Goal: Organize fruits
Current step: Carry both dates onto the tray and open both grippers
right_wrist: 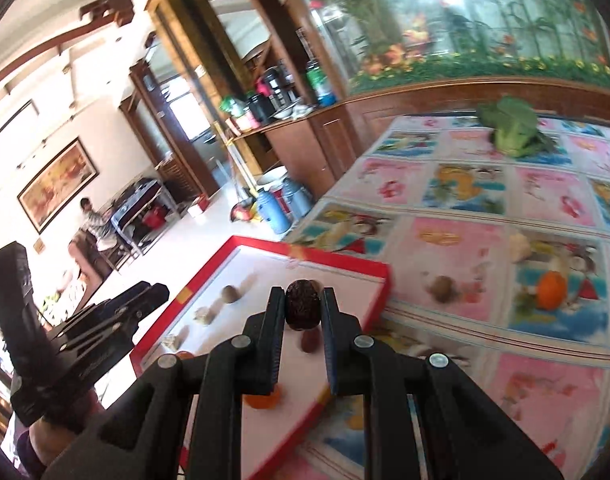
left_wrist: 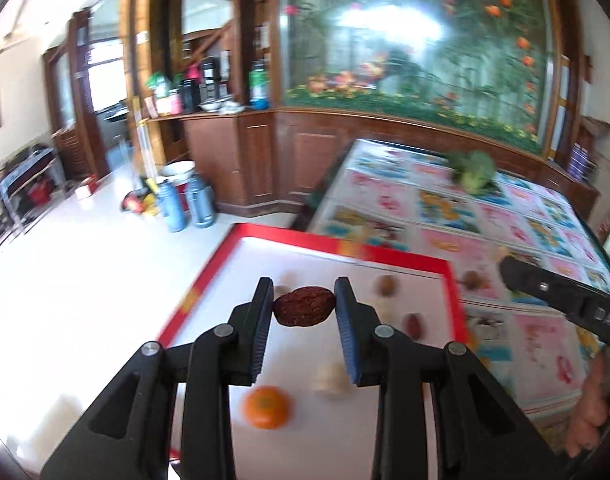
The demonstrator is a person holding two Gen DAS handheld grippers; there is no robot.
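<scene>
Two dried dates (left_wrist: 304, 306), one between each gripper's (left_wrist: 304, 300) pads

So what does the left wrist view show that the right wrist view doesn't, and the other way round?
Left wrist only: the wide dark fruit clamped in the left gripper, and a hand at the right edge.
Right wrist only: the rounder dark fruit clamped in the right gripper, an orange on the cloth, and a seated person far back.
Both: the red-rimmed tray, the broccoli, the cloth, and part of the other gripper.
</scene>
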